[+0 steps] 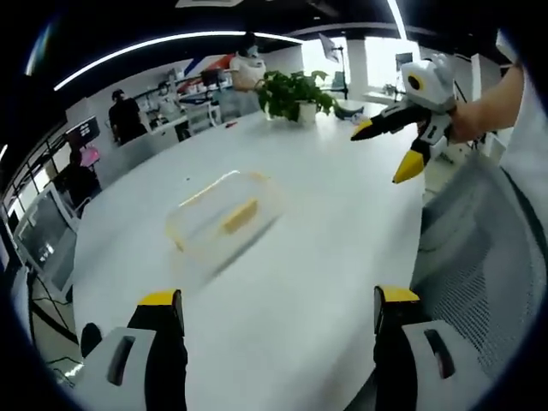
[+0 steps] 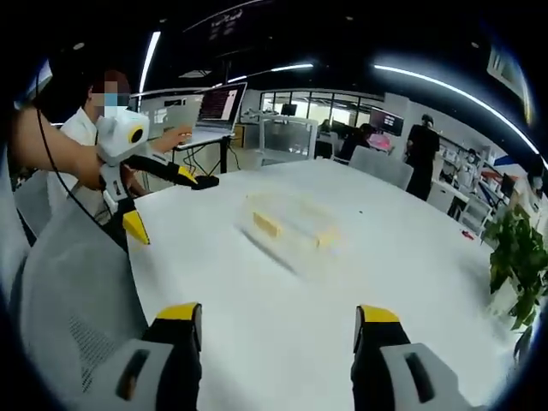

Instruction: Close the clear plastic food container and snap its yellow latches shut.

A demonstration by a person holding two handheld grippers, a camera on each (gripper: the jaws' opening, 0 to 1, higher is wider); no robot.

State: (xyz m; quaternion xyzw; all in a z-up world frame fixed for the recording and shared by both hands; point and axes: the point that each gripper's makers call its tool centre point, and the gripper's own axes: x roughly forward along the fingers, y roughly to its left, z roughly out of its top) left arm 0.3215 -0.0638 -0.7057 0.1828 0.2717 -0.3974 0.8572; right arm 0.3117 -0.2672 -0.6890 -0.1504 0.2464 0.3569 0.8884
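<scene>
On the white desk (image 1: 325, 257) the container (image 1: 224, 214) is seen lying ahead of both grippers, well apart, its long axis running diagonally. Neither gripper is judged clearly nearer. The left gripper (image 1: 278, 312) and right gripper (image 2: 278, 330) are held with jaws apart, empty.

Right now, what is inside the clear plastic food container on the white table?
Nothing shows inside the clear plastic food container; motion blur could hide something small. Its yellow latches show on the sides, and the white table shows through it.
</scene>
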